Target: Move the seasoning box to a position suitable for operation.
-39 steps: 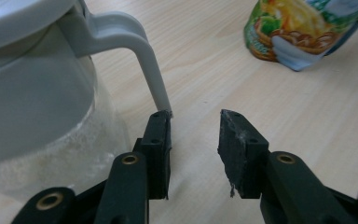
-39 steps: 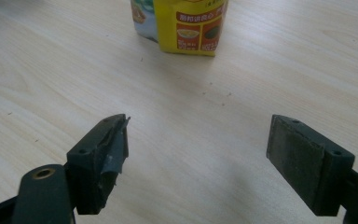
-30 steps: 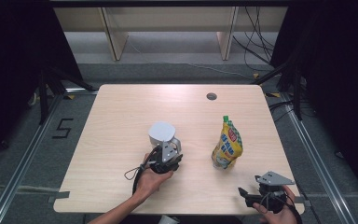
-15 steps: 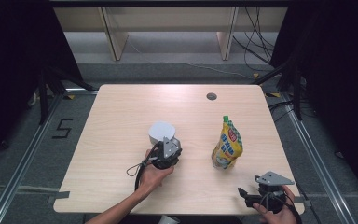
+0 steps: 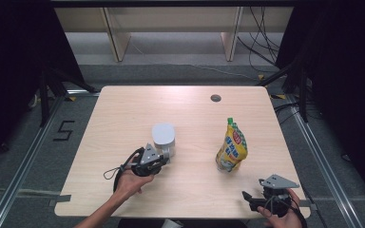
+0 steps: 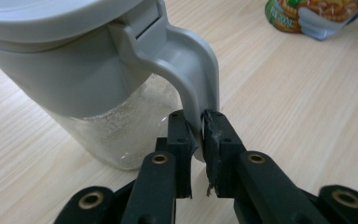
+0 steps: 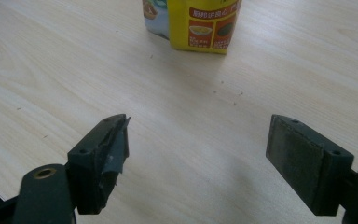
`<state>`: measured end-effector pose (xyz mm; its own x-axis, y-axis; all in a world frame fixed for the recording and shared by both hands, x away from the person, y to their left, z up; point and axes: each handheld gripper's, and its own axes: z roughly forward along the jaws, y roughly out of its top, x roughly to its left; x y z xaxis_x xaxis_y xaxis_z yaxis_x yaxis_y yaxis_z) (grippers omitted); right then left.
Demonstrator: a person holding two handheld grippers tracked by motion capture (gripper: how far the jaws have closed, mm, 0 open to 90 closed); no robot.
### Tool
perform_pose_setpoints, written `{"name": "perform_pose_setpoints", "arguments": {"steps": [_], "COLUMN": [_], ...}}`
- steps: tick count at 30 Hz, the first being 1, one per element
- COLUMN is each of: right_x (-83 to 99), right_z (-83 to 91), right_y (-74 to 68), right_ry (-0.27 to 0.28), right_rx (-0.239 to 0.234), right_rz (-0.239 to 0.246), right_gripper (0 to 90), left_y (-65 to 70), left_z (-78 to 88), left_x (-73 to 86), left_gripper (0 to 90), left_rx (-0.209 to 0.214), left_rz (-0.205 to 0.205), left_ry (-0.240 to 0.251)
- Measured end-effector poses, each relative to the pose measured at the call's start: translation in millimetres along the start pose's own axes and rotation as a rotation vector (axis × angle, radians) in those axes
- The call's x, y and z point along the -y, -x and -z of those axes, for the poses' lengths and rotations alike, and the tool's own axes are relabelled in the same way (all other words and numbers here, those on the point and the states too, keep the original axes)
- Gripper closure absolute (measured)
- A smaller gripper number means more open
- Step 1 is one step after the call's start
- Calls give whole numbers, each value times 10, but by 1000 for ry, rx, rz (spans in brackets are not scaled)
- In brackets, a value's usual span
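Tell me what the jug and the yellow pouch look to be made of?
Jug: clear body, glass or plastic, hard to tell; matte grey lid and handle look like moulded plastic. Pouch: glossy printed film, probably plastic, judging by its soft, creased shape.

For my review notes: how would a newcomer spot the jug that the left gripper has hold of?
On the pale wooden table, look left of the middle, just beyond the left gripper. There stands a clear jug with a grey lid and grey handle, jaws clamped on that handle. Its neighbour, the yellow pouch, stands apart to the right.
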<state>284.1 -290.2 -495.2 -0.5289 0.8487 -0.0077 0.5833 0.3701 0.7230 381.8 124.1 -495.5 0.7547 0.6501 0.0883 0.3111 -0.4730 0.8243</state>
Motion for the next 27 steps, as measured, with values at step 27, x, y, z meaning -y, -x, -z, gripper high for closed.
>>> {"name": "perform_pose_setpoints", "arguments": {"steps": [27], "right_x": [4], "right_z": [-25], "right_y": [3], "right_ry": [-20], "right_rx": [-14], "right_rz": [9], "right_gripper": [219], "left_y": [-7], "left_z": [17], "left_x": [0], "left_gripper": [666], "left_rx": [-130], "left_rz": [74], "left_ry": [-34]}}
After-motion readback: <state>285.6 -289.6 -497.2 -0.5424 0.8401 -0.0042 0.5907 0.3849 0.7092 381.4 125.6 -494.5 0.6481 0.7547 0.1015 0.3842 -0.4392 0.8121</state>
